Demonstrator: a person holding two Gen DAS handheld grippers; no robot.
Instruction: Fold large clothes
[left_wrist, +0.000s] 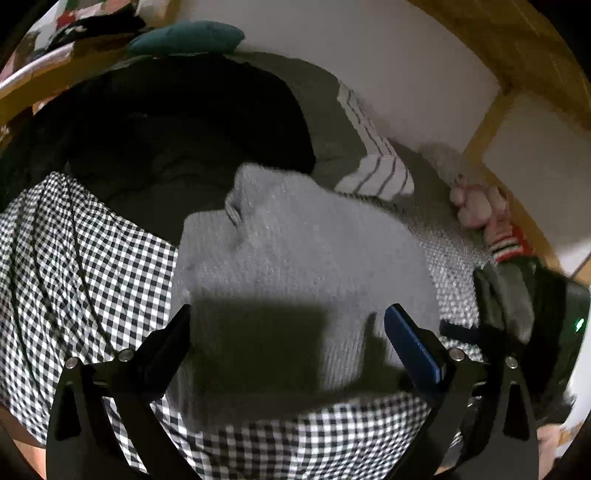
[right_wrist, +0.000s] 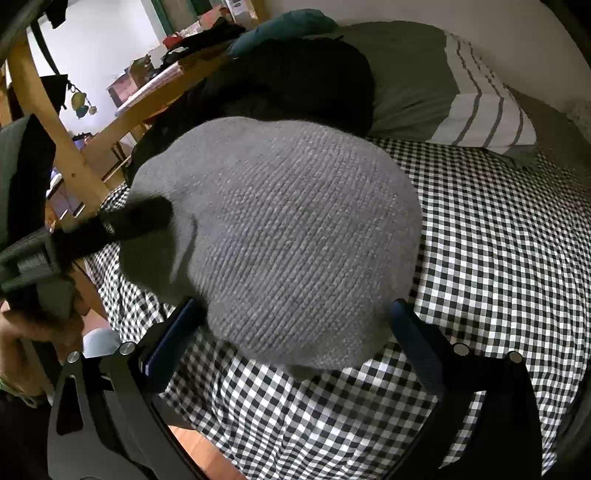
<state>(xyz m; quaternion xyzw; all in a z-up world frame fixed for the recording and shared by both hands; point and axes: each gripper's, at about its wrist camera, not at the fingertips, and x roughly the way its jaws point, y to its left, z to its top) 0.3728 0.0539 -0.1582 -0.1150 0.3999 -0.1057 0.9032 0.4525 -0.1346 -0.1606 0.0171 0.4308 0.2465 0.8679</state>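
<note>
Across the left wrist view, the grey knit sweater (left_wrist: 303, 236) lies folded on the checked bedspread (left_wrist: 74, 251); left gripper (left_wrist: 286, 321) spread apart, empty, at 6 o'clock. Right wrist view: sweater centred, right gripper (right_wrist: 291, 317) spread wide at its near edge, holding nothing.

Both wrist views look down along their own claws, close above the bed — the grey knit sweater (left_wrist: 295, 236) (right_wrist: 288, 236) fills the space just ahead of each. Both share the checked cover (left_wrist: 74, 258) (right_wrist: 498, 258) and striped pillow (left_wrist: 376, 173) (right_wrist: 480, 118) beyond.
</note>
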